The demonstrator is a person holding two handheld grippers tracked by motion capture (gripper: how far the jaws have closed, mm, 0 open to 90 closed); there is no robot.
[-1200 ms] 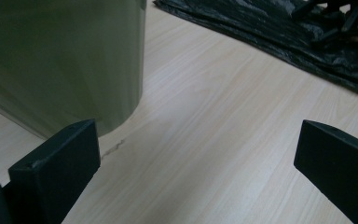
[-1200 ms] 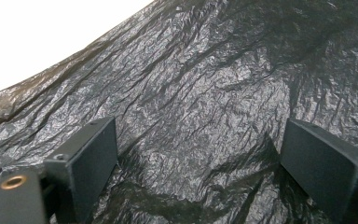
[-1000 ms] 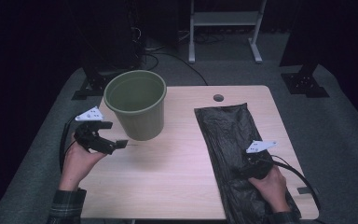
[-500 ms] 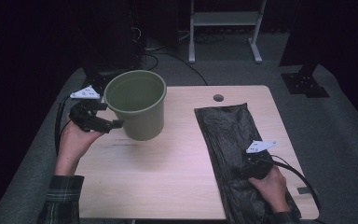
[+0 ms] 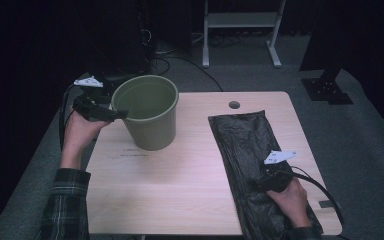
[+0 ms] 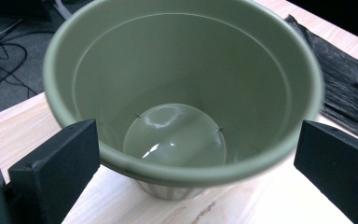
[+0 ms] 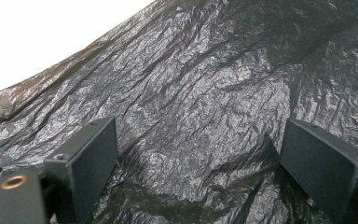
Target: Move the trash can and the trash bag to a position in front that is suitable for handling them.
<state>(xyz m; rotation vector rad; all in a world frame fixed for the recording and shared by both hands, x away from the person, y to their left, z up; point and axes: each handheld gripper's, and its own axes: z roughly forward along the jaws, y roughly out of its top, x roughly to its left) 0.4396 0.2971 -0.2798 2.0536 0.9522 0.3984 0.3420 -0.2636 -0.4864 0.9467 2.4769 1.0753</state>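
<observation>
Green bucket (image 5: 147, 112) upright at the table's (image 5: 180, 185) far left, my left gripper (image 5: 111, 114) spread wide at its rim, right gripper (image 5: 265, 176) wide open, holding nothing, over the black bag (image 5: 245, 135) lying flat on the right.

Dark room all round, black at the walls. A pale wooden table (image 5: 190, 175) sits on grey carpet floor (image 5: 360, 130), with a cable hole (image 5: 234, 105) near its far edge. Beyond it, a white metal stand (image 5: 240, 22); black cables (image 5: 172, 57) trail across the floor.
</observation>
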